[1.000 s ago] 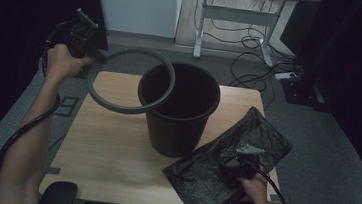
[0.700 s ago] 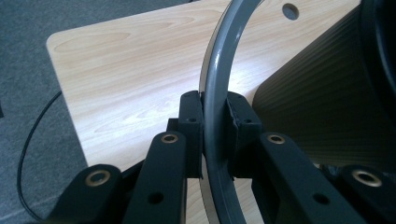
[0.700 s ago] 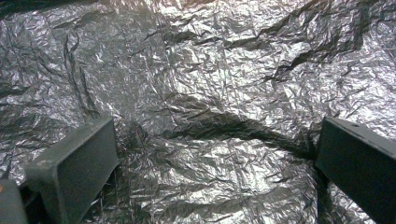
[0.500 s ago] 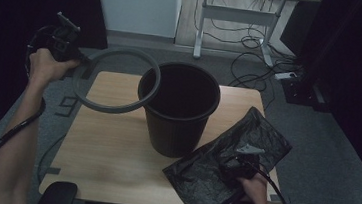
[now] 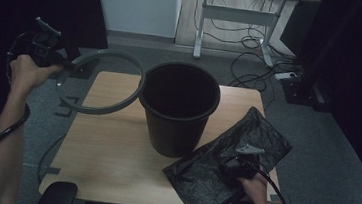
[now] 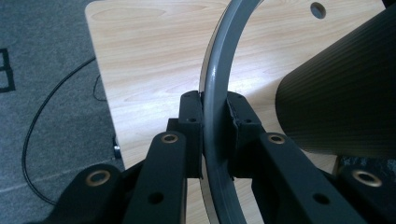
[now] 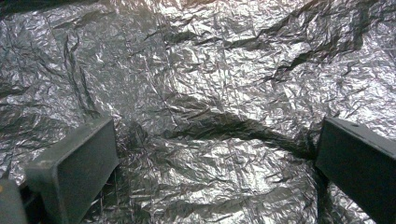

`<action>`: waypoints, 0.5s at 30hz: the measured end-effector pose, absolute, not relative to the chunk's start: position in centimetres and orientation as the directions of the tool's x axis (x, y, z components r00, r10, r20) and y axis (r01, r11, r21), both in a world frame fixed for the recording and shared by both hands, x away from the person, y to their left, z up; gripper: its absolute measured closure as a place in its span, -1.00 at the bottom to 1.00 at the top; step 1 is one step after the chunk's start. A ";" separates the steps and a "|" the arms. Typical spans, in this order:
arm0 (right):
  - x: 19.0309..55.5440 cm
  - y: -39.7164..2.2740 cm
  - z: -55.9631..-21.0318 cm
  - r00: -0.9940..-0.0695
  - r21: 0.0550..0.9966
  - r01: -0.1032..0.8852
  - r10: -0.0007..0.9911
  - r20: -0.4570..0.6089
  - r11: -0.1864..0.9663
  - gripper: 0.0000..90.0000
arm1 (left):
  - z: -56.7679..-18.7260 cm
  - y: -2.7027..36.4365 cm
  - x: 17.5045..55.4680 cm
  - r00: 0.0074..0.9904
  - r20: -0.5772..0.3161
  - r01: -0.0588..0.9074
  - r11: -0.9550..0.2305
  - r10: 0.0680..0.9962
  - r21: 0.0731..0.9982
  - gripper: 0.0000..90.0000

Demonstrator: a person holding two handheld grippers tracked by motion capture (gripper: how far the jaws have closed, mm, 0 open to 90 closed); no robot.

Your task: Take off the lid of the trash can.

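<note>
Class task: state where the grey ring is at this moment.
In the high view, the grey ring hangs over the table's far left corner, clamped by the left gripper, its right edge beside the black bin.

Dim room: grey carpet (image 5: pixel 340 198), white desk (image 5: pixel 238 7), tangled cables (image 5: pixel 247 68).

ring (image 6: pixel 215 84): smooth glossy grey plastic | bag (image 7: pixel 205 93): crinkled shiny film | table (image 6: pixel 149 51): pale wood

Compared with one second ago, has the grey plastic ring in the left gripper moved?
Yes. The grey plastic ring, clamped in the left gripper, has shifted left, away from the black round bin; now it barely overlaps its rim.
</note>
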State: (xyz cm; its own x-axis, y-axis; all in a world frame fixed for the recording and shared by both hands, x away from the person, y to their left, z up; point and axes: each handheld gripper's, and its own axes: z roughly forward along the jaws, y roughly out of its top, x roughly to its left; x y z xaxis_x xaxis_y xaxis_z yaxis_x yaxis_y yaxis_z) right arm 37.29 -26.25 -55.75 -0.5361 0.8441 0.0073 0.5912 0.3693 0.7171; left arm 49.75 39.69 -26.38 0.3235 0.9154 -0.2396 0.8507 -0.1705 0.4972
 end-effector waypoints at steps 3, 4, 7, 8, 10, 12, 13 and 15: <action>37.3 -26.3 -55.7 -0.536 0.717 0.591 0.844 0.007 0.370 -1.00 | -26.5 40.6 49.4 0.311 -0.245 0.853 -0.155 0.918 0.498 0.73; 37.3 -26.2 -55.7 -0.536 0.717 0.591 0.844 0.007 0.369 -1.00 | -26.6 40.9 49.2 0.306 -0.247 0.854 -0.151 0.919 0.498 0.73; 37.3 -26.3 -55.7 -0.536 0.717 0.591 0.844 0.007 0.369 -1.00 | -26.9 41.5 48.9 0.291 -0.246 0.858 -0.138 0.925 0.496 0.73; 37.3 -26.3 -55.7 -0.536 0.717 0.591 0.844 0.007 0.369 -1.00 | -27.0 41.7 48.8 0.285 -0.243 0.858 -0.134 0.927 0.496 0.73; 37.3 -26.3 -55.7 -0.536 0.717 0.591 0.844 0.007 0.370 -1.00 | -27.3 41.9 48.7 0.278 -0.239 0.861 -0.131 0.930 0.491 0.73; 37.3 -26.2 -55.7 -0.536 0.717 0.591 0.844 0.007 0.369 -1.00 | -27.8 42.1 48.7 0.274 -0.238 0.865 -0.130 0.932 0.485 0.73; 37.3 -26.3 -55.7 -0.536 0.717 0.591 0.844 0.007 0.369 -1.00 | -28.2 42.1 48.7 0.272 -0.243 0.866 -0.127 0.931 0.484 0.73; 37.3 -26.2 -55.7 -0.536 0.717 0.591 0.844 0.007 0.369 -1.00 | -28.4 42.1 48.7 0.272 -0.246 0.867 -0.126 0.930 0.482 0.74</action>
State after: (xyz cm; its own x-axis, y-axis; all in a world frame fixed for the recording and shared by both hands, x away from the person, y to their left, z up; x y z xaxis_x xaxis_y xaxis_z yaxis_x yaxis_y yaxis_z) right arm 37.29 -26.25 -55.75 -0.5361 0.8441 0.0071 0.5910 0.3694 0.7171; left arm 48.75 42.12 -28.44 0.2719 0.9304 -0.2460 0.8670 -0.1258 0.4822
